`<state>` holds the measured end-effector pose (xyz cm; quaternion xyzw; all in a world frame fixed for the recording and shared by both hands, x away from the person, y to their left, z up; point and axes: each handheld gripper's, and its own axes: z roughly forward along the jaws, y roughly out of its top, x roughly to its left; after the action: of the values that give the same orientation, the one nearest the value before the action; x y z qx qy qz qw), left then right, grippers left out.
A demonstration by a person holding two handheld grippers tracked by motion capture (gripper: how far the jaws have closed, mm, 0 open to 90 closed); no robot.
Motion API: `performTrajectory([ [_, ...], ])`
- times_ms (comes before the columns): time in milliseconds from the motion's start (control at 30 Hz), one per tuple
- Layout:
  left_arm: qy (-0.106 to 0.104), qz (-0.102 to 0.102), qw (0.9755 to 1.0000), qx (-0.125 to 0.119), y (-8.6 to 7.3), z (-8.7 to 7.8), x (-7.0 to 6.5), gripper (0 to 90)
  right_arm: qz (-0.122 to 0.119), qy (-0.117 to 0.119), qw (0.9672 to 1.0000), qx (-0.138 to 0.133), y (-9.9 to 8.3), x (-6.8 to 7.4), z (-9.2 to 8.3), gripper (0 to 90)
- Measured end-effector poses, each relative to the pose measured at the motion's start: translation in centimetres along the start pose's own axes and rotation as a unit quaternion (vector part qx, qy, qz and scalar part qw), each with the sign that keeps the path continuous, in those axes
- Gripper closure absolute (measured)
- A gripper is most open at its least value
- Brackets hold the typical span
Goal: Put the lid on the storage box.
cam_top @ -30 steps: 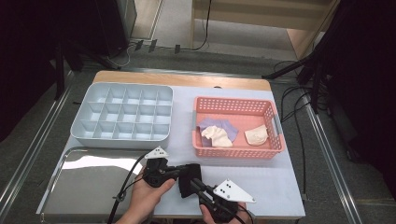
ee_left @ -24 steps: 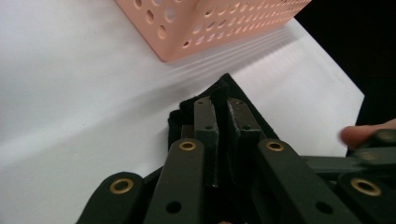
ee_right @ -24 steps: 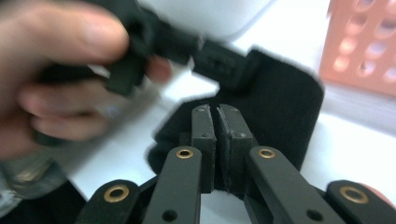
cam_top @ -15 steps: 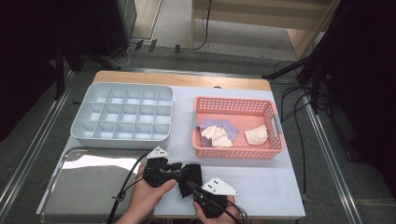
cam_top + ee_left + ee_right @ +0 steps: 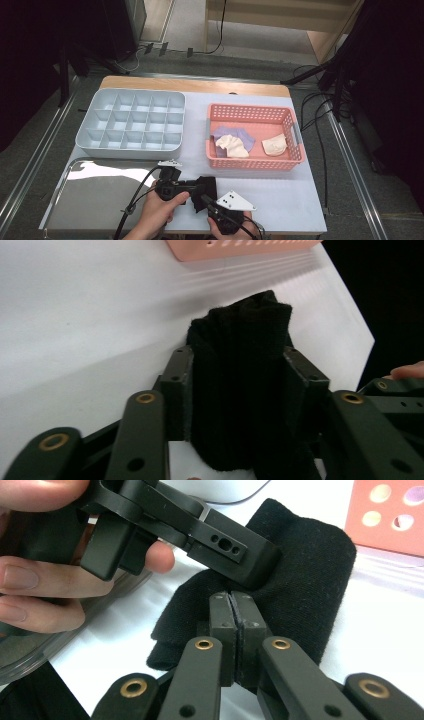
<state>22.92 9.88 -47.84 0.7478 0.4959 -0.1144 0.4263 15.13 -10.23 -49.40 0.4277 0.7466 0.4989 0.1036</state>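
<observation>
A black cloth (image 5: 206, 186) lies bunched on the white table near its front edge. My left gripper (image 5: 199, 190) reaches in from the left. Its jaws have just spread and then closed in a little, and the cloth (image 5: 240, 330) now fills the gap and touches both pads (image 5: 181, 385). My right gripper (image 5: 231, 600) comes in from the front with its pads together, their tips pinched into a fold of the cloth (image 5: 310, 570). In the right gripper view one jaw of the left gripper (image 5: 225, 540) rests across the top of the cloth, with the person's fingers behind it.
A grey compartment tray (image 5: 130, 122) stands at the back left. A pink basket (image 5: 252, 111) at the right holds a purple cloth (image 5: 235, 134) and two cream pieces (image 5: 274, 145). A shiny metal tray (image 5: 90, 195) lies at the front left beside my left hand.
My right gripper has come down and in onto the cloth. My left gripper has stayed in place, and its jaws stand wider around the cloth.
</observation>
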Motion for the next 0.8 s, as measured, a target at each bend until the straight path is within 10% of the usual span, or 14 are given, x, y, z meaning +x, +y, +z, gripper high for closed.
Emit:
performTrajectory([
  [400,-0.011,0.022,0.9995,-0.018,-0.1,-0.6,-0.4,72.8,-0.009,0.003,0.9999,-0.006,0.1,0.3,-0.5,78.5],
  [800,0.027,0.068,0.996,-0.052,0.0,-1.9,-1.3,73.3,-0.009,-0.008,0.9996,-0.024,0.6,-0.9,-1.7,54.1],
])
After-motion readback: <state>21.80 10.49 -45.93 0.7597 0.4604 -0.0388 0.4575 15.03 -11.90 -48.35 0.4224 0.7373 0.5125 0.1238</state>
